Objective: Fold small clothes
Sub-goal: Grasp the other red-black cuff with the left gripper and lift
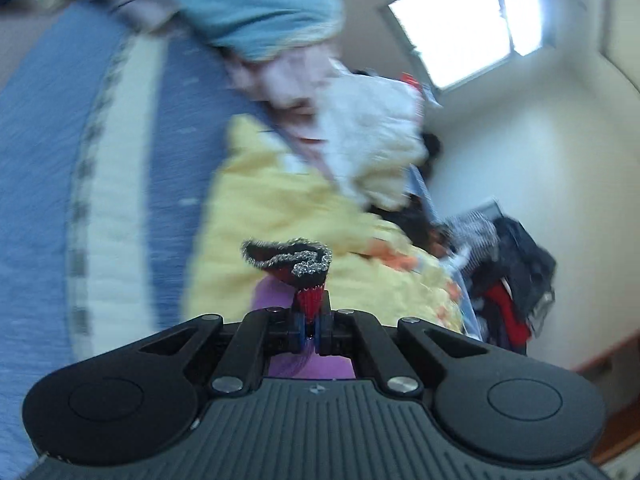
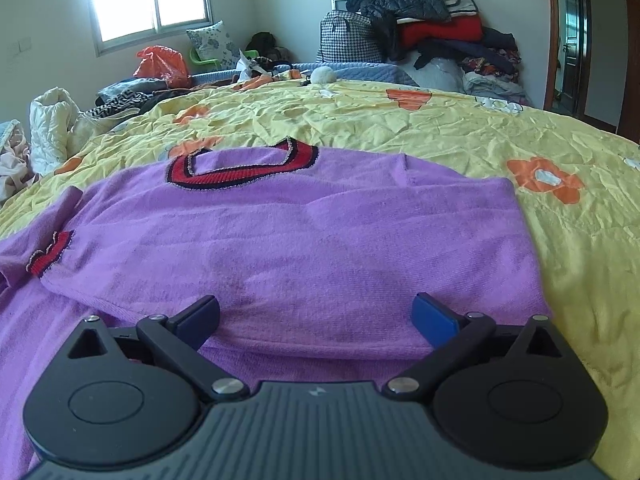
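Purple sweater [image 2: 304, 248] flat on the bedspread [image 2: 520, 128]: left gripper [image 1: 311, 326] pinches its red cuff [image 1: 296, 262] (sleeve fold, likely); right gripper [image 2: 316, 320] gapes wide over the hem.

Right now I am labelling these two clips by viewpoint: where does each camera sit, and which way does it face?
Left wrist: sits on the left tongs, tilted and motion-blurred, facing across the bed toward a window; its shut fingers pinch a red-and-black cuff.
Right wrist: sits low on the right tongs, facing along the purple sweater lying on the yellow floral sheet; its fingers stand wide open over the hem.
Shared: sweater, sheet, window, and the clothes pile against the wall.
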